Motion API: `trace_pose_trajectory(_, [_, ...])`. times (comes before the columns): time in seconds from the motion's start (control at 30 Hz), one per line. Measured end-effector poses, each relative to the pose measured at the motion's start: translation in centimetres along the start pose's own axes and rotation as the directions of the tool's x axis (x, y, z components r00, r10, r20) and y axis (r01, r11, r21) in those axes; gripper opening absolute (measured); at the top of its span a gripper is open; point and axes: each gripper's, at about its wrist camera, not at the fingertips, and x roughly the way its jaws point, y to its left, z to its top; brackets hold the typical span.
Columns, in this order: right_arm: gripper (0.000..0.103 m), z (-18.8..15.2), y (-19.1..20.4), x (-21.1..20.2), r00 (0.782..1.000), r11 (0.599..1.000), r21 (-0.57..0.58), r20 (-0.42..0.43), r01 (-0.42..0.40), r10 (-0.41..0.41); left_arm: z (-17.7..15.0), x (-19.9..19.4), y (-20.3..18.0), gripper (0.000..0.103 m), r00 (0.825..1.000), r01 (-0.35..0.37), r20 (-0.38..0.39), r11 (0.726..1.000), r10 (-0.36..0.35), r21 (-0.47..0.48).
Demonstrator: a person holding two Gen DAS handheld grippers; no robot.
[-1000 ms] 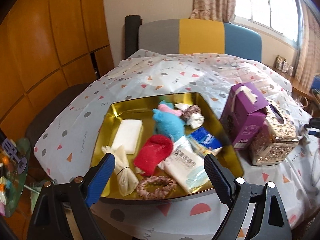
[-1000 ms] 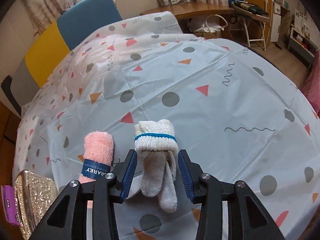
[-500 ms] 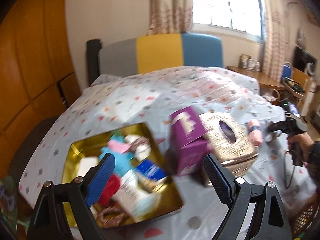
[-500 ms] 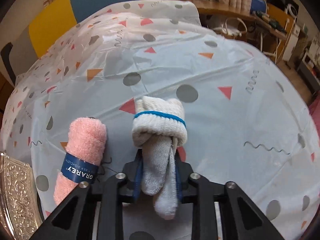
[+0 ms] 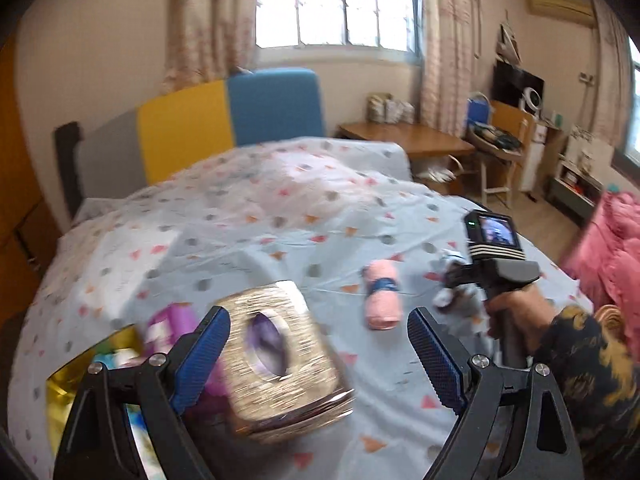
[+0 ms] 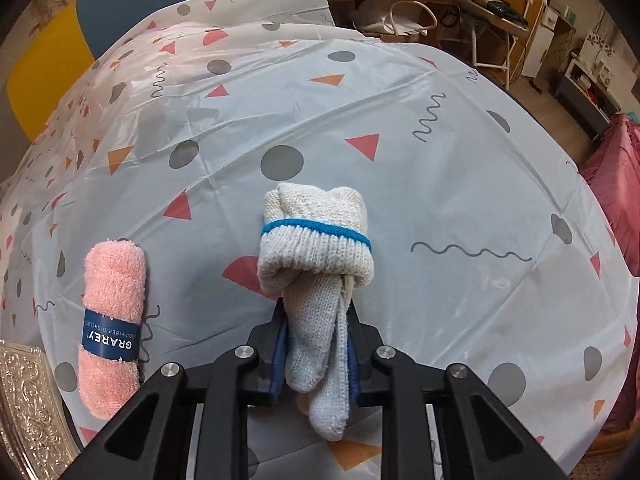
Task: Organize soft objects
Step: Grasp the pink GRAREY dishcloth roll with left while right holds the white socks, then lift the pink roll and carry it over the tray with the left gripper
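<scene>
The right gripper (image 6: 316,344) is clamped on the loose tail of a rolled white sock pair (image 6: 316,248), whose blue-banded cuff lies just ahead of the pads on the patterned bedcover (image 6: 420,184); a rolled pink dishcloth (image 6: 112,320) lies to its left; the left gripper (image 5: 320,356) hangs spread wide and empty above an ornate tissue box (image 5: 280,364).

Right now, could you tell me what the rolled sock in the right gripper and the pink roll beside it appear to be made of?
Sock: looks like knitted cotton or wool, off-white, matte; ribbed cuff with a blue stripe and visible stitch rows.
Pink roll: seems a fluffy microfibre cloth; fuzzy pile, and its blue paper band reads "fiber dishcloth".
</scene>
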Motion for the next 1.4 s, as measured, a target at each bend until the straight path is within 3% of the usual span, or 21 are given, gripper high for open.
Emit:
trace_pose_trajectory(0.2, [0.034, 0.6, -0.9, 0.1, 0.997, 0.997, 0.046, -0.016, -0.068, 0.069, 2.4, 6.6, -4.2, 0.090, 0.994, 0.046, -0.105, 0.998, -0.041, 0.052])
trace_pose_trajectory(0.33, [0.041, 1.0, -1.3, 0.1, 0.995, 0.995, 0.050, -0.025, -0.090, 0.092, 2.3, 12.3, -5.8, 0.083, 0.972, 0.059, -0.228, 0.997, -0.047, 0.046])
trace_pose_trajectory(0.6, [0.042, 1.6, -2.8, 0.0, 0.995, 0.990, 0.096, -0.016, -0.101, 0.103, 0.9, 20.4, -8.4, 0.079, 0.944, 0.019, -0.329, 0.996, 0.012, 0.092])
trace_pose_trajectory(0.77, [0.040, 1.5, -1.4, 0.2, 0.999, 0.998, 0.043, -0.004, -0.052, 0.053, -0.1, 24.4, -8.3, 0.074, 0.918, -0.001, -0.396, 0.998, 0.029, 0.070])
trace_pose_trajectory(0.87, [0.028, 1.4, -1.1, 0.4, 0.999, 0.999, 0.030, -0.008, -0.044, 0.044, -0.1, 25.5, -8.2, 0.074, 0.916, -0.006, -0.400, 0.999, 0.024, 0.047])
trace_pose_trajectory(1.0, [0.027, 1.4, -0.5, 0.6, 1.000, 1.000, 0.002, -0.005, -0.019, 0.019, 0.3, 26.9, -8.6, 0.072, 0.913, -0.013, -0.406, 0.999, 0.032, 0.049])
trace_pose_trajectory(1.07, [0.027, 1.1, -0.7, 0.4, 1.000, 1.000, 0.007, -0.008, -0.023, 0.023, 0.2, 27.8, -8.7, 0.061, 0.902, -0.021, -0.430, 0.999, 0.038, 0.044])
trace_pose_trajectory(1.1, [0.027, 1.2, -0.9, 0.5, 1.000, 1.000, 0.013, -0.009, -0.028, 0.028, 0.0, 28.3, -8.7, 0.045, 0.894, -0.018, -0.447, 0.999, 0.032, 0.036])
trace_pose_trajectory(1.13, [0.027, 1.3, -0.9, 0.6, 1.000, 0.999, 0.022, -0.008, -0.028, 0.028, -0.3, 28.6, -8.6, 0.041, 0.885, -0.013, -0.464, 1.000, 0.024, 0.026])
trace_pose_trajectory(1.4, [0.029, 1.3, -1.1, 1.0, 0.999, 0.999, 0.027, -0.001, -0.034, 0.034, -1.2, 28.1, -7.9, 0.037, 0.879, -0.024, -0.476, 1.000, 0.019, -0.003])
